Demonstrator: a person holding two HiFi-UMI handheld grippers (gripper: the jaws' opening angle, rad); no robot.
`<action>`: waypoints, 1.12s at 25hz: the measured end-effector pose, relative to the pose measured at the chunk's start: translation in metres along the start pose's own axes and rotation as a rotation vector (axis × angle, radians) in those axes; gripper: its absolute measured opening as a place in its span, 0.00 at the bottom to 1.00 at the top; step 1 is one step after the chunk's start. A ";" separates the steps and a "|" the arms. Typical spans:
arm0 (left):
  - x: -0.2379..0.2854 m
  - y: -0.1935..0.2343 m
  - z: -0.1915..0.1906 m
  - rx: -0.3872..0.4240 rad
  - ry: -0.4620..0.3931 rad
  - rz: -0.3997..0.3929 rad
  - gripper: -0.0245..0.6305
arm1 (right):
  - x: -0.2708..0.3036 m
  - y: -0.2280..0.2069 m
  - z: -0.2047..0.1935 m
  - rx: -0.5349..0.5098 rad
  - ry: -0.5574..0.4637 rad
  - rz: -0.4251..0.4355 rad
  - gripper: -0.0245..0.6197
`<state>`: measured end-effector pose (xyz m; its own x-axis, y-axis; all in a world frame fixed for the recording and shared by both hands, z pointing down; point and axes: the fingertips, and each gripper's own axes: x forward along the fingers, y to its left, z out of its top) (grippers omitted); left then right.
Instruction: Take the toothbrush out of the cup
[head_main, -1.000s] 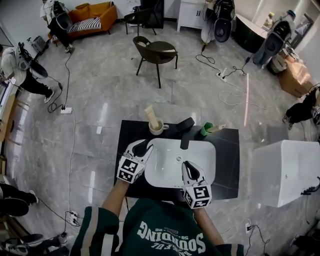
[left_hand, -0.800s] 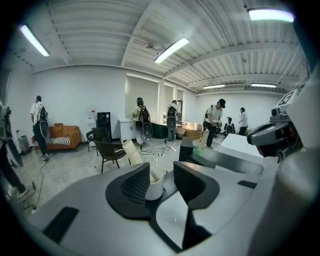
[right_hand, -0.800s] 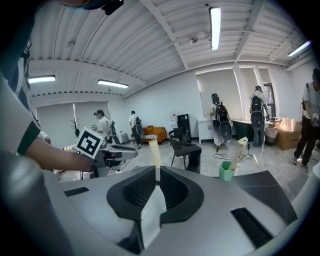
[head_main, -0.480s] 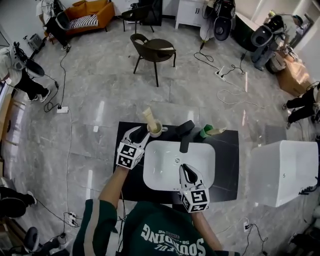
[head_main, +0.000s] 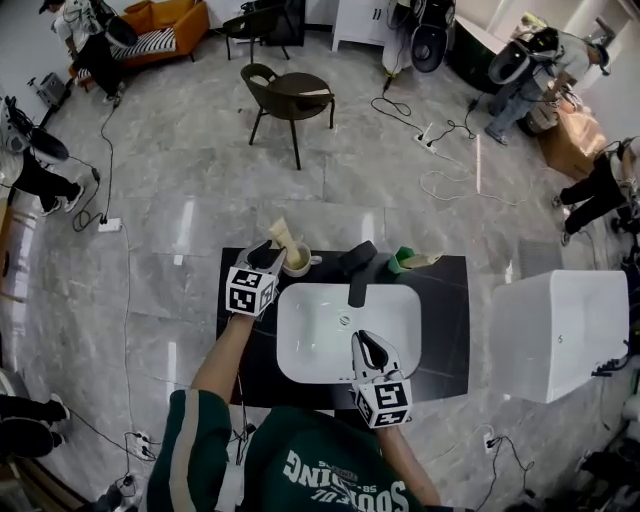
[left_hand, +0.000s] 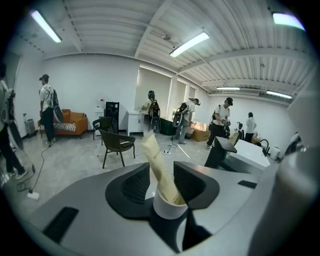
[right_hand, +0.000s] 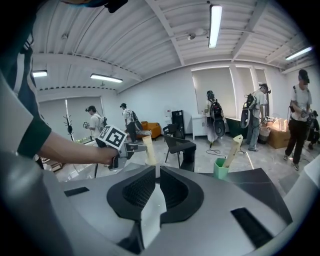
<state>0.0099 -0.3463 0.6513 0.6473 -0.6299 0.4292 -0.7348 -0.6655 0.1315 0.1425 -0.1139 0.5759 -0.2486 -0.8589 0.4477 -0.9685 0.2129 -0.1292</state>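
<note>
The work surface is a black desk (head_main: 450, 330) with a white basin (head_main: 310, 330) set in it, standing on a polished stone floor in an open room.

Nearest the person, the right hand-held gripper (head_main: 362, 345) hangs over the front edge of the basin. Its jaws are closed to a thin slit and hold nothing.

Beyond the basin's left rear corner, the left hand-held gripper (left_hand: 161, 170) is at the white cup (head_main: 296, 264). Its jaws have just been opening and stand apart, one on each side of the toothbrush (left_hand: 155, 155). The pads do not press on it. The toothbrush, in a pale wrapper, stands in the cup and leans to the left above the rim.

Step in hand: grasp the toothbrush.
- Centre the jaws on the wrapper just above the rim, so that the pads should close on the toothbrush alone and not on the cup.
- Close firmly; the wrapper probably slips under a light grip.
- Lift along the lean of the toothbrush. A straight pull may drag the unheld cup over.

Further back stand a black tap (head_main: 356, 268) and a green cup (head_main: 401, 262); a chair (head_main: 290, 95) is well beyond.
</note>
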 end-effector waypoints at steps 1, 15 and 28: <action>0.004 0.002 0.000 -0.011 0.006 -0.003 0.25 | -0.001 -0.001 -0.002 0.002 0.004 -0.005 0.11; 0.022 -0.003 -0.009 0.003 0.061 -0.033 0.11 | -0.008 -0.004 -0.011 0.005 0.018 -0.034 0.11; -0.025 -0.022 0.044 -0.028 -0.094 -0.079 0.07 | -0.017 0.008 -0.004 -0.007 -0.005 -0.029 0.11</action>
<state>0.0190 -0.3335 0.5987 0.7186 -0.6115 0.3312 -0.6852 -0.7039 0.1871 0.1393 -0.0954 0.5706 -0.2198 -0.8671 0.4469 -0.9755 0.1908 -0.1096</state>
